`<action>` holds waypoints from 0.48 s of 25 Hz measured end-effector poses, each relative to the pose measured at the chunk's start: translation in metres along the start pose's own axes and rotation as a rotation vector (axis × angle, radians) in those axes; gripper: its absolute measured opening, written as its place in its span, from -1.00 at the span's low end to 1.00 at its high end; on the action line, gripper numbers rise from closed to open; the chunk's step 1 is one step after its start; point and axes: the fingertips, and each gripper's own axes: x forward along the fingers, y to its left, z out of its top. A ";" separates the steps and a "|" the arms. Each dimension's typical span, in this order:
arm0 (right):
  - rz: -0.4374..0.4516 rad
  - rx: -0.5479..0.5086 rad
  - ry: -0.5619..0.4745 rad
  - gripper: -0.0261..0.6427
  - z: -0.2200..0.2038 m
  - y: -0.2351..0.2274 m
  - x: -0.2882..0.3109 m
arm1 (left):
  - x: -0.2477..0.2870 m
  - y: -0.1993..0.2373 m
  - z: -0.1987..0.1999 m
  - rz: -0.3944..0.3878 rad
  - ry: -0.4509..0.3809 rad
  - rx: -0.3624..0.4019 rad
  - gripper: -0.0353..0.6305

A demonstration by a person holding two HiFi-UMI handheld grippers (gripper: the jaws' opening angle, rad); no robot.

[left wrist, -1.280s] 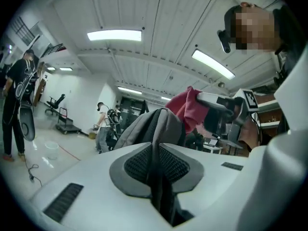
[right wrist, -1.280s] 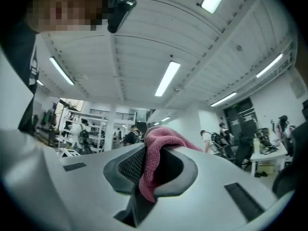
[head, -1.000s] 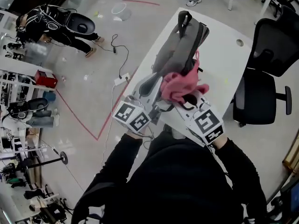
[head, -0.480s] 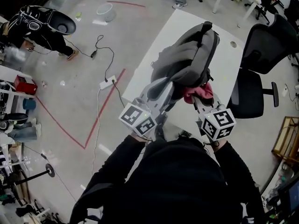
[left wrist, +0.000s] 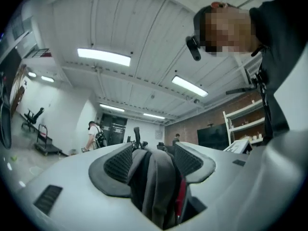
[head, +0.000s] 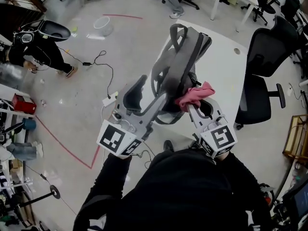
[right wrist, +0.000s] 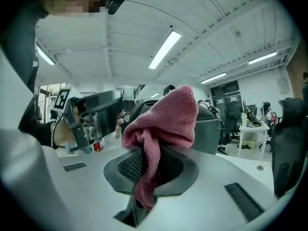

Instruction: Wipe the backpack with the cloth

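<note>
My left gripper (left wrist: 154, 154) has just been opening its jaws. A grey fold of the backpack (head: 180, 64) sits between the pads, unpinched. My right gripper (right wrist: 154, 163) is clamped on the pink cloth (right wrist: 166, 119), which is bunched against the backpack's right side at upper centre of the head view, over the white table (head: 221, 76).

Cloth (right wrist: 166, 119): rough nubbly weave, matt. Backpack (head: 182, 57): woven fabric, matt. My pads (right wrist: 131, 166): finely gridded, matt. Table (head: 226, 76): smooth, slight sheen.
</note>
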 end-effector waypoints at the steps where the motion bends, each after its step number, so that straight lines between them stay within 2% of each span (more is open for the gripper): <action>1: 0.019 -0.002 -0.004 -0.77 0.001 0.009 0.005 | 0.007 0.002 0.003 -0.009 0.032 0.026 -0.08; 2: 0.038 -0.003 -0.012 -0.77 0.004 0.020 0.011 | 0.014 0.007 -0.001 -0.020 0.075 0.022 -0.08; 4: 0.071 -0.013 -0.060 -0.77 0.021 0.038 0.021 | 0.016 0.027 -0.014 -0.023 0.124 -0.076 -0.13; 5: 0.076 -0.029 -0.099 -0.77 0.036 0.043 0.024 | 0.011 0.039 -0.016 -0.011 0.117 -0.141 -0.38; 6: 0.075 -0.050 -0.148 -0.77 0.056 0.046 0.025 | 0.003 0.048 -0.017 0.003 0.103 -0.184 -0.51; 9: 0.112 -0.136 -0.265 -0.77 0.120 0.054 0.029 | -0.017 0.053 -0.019 0.018 0.077 -0.189 -0.59; 10: 0.166 -0.176 -0.255 -0.77 0.133 0.065 0.034 | -0.021 0.051 -0.021 0.016 0.073 -0.189 -0.59; 12: 0.300 -0.289 -0.152 -0.77 0.136 0.097 0.048 | -0.026 0.045 -0.025 0.019 0.068 -0.190 -0.59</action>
